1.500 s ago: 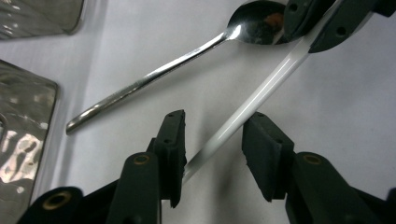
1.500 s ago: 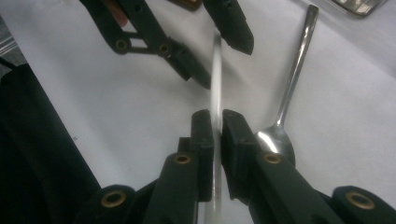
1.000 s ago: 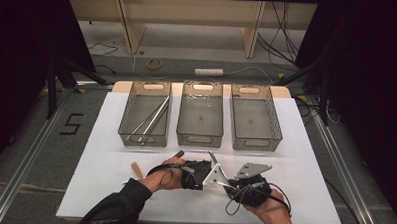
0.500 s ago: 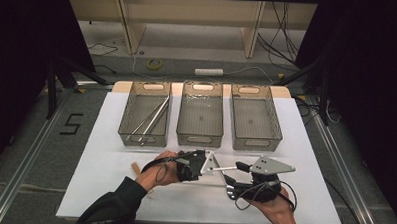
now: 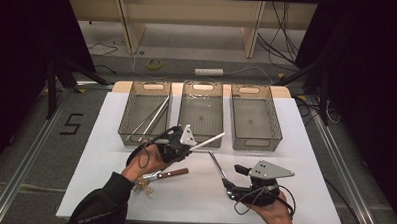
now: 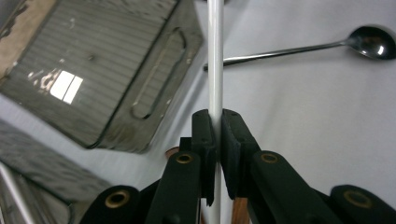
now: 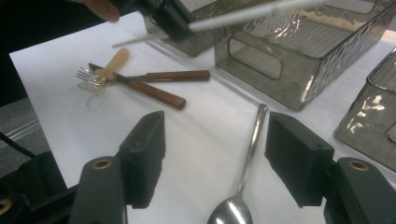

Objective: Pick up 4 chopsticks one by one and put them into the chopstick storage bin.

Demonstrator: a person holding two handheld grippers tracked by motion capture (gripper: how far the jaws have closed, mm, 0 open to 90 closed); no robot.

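Floor numeral "5" (image 5: 72,123), no brands legible

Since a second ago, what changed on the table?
The left gripper, shut on the white chopstick, lifted it up and away toward the bins. The right gripper has just been opening; it let go of the chopstick, and its jaws now straddle the spoon lying on the table without touching it. The three bins, the pair of chopsticks in the left bin and the cutlery pile stayed put.
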